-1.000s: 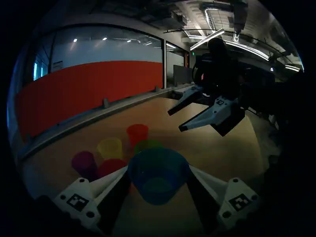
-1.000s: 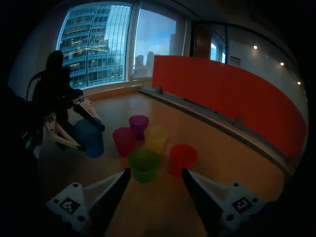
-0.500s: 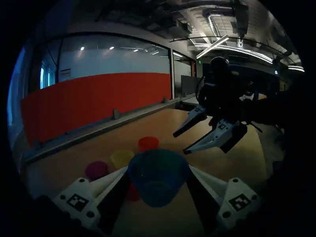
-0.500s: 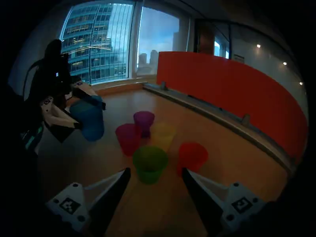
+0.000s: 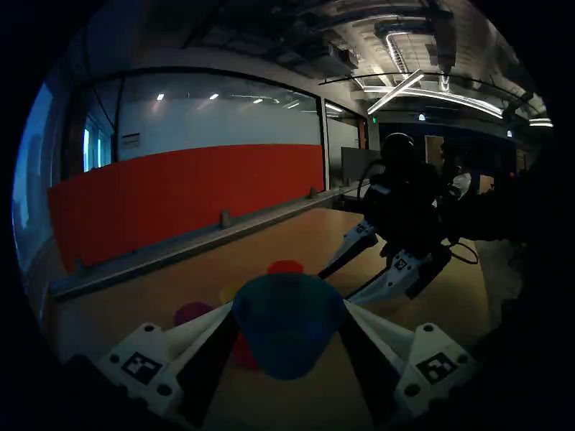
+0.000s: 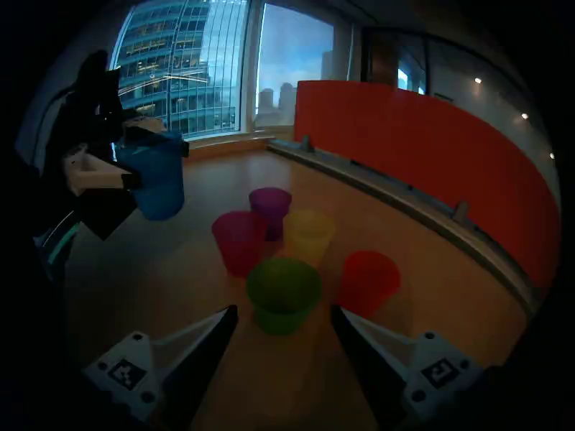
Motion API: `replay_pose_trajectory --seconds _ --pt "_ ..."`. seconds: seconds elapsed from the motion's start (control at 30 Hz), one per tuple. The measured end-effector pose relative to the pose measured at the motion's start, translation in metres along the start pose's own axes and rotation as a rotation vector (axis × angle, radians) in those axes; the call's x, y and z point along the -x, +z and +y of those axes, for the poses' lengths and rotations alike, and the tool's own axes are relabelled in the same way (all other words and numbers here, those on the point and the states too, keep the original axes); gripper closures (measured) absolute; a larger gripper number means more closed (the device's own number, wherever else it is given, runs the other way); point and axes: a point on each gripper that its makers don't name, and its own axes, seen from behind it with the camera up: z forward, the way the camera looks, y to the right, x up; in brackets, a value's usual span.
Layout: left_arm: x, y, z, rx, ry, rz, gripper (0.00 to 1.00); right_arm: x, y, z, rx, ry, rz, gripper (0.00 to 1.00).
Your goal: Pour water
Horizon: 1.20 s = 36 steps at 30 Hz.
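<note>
My left gripper (image 5: 287, 316) is shut on a blue cup (image 5: 289, 327), held upright in the air above the wooden table (image 5: 424, 302). In the right gripper view that same blue cup (image 6: 152, 177) hangs at the left between the left gripper (image 6: 140, 169) fingers. My right gripper (image 6: 284, 316) is open just in front of a green cup (image 6: 283, 293). Behind the green cup stand a magenta cup (image 6: 239, 241), a purple cup (image 6: 270, 209), a yellow cup (image 6: 309, 235) and a red cup (image 6: 367, 280). In the left gripper view the right gripper (image 5: 345, 276) shows open beyond the blue cup.
A long red partition (image 6: 424, 136) with a grey rail runs along the table's far side. Tall windows (image 6: 187, 65) stand behind the left gripper. A dark figure (image 5: 402, 194) holds the right gripper. Bare wooden table (image 6: 165, 287) lies left of the cups.
The left gripper has lifted the blue cup higher off the table, so the cups below sink out of its view. The right gripper has edged closer to the green cup.
</note>
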Motion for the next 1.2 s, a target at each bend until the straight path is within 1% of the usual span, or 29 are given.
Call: replay_pose_trajectory --seconds 0.3,0.7,0.97,1.0,1.07,1.2 --pt "-0.011 -0.008 -0.006 -0.028 -0.005 0.025 0.13 0.006 0.021 -0.003 -0.012 0.0 -0.031 0.0" --pt "-0.02 -0.022 -0.011 -0.059 0.002 0.048 0.13 0.005 0.045 0.001 -0.01 0.003 -0.057 0.0" --pt "-0.028 -0.03 -0.017 -0.081 -0.002 0.067 0.13 0.003 0.054 0.002 -0.006 0.008 -0.058 0.01" --pt "-0.029 -0.031 -0.018 -0.082 -0.002 0.068 0.13 0.003 0.054 0.002 -0.005 0.008 -0.057 0.01" --pt "-0.029 -0.032 -0.018 -0.084 -0.002 0.069 0.13 0.003 0.055 0.002 -0.005 0.006 -0.056 0.07" --pt "-0.03 -0.033 -0.019 -0.089 -0.002 0.07 0.13 0.001 0.055 0.002 -0.002 0.005 -0.049 0.07"
